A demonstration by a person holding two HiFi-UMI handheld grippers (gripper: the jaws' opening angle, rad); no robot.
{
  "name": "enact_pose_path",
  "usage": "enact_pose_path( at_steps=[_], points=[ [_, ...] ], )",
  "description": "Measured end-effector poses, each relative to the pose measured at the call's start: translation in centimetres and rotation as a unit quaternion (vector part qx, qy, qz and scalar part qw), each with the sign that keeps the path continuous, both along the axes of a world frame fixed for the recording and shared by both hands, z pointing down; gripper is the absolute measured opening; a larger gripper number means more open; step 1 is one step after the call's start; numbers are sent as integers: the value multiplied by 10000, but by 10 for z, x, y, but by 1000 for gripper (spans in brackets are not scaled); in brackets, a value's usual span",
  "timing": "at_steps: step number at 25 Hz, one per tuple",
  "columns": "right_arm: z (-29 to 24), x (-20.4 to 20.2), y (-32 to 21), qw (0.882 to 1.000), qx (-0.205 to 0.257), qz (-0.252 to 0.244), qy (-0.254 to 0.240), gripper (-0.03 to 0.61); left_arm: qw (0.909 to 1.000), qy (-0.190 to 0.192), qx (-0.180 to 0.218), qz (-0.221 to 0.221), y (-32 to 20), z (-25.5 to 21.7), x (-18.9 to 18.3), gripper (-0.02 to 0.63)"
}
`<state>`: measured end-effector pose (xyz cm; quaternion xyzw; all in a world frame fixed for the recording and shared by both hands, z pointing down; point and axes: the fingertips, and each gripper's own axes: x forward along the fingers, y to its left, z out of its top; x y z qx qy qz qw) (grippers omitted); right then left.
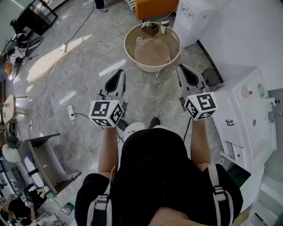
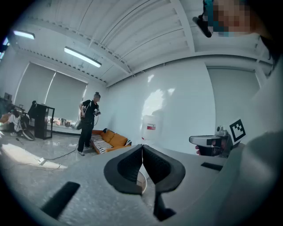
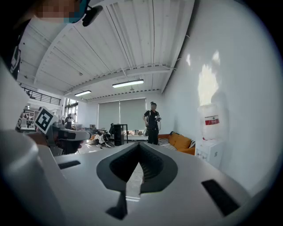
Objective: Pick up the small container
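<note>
Seen from above, a grey marble floor [image 1: 66, 66] crossed by thin cables fills most of the frame. A person in a black top [image 1: 154, 172] stands at the bottom centre with both forearms stretched forward. A white counter [image 1: 247, 114] runs down the right edge. At the upper centre stands a round beige table [image 1: 152, 66] with a raised rim, with a white water dispenser [image 1: 194, 17] to its right and an orange sofa [image 1: 154, 6] at the top edge. The left gripper [image 1: 118, 73] sits left of centre and the right gripper [image 1: 183, 68] right of centre. Both are held in the air well short of the table, each with a marker cube at its rear. In each gripper view the two dark jaws meet at their tips with nothing between them. On the table's far side a small brown planter [image 1: 150, 29] sits beside a white cup [image 1: 164, 27]. The small container [image 1: 139, 40], pale and hard to make out, stands on the tabletop's left part, apart from both grippers.
</note>
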<state>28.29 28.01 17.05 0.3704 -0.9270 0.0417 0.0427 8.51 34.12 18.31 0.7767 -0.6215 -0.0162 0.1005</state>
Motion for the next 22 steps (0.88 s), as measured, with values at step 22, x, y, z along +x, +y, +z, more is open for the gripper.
enact_pose_path(
  at_steps=[22],
  points=[
    [28, -2, -4, 9992, -321, -170, -180, 3, 9993, -95, -340, -78, -3, 23, -1, 20]
  ],
)
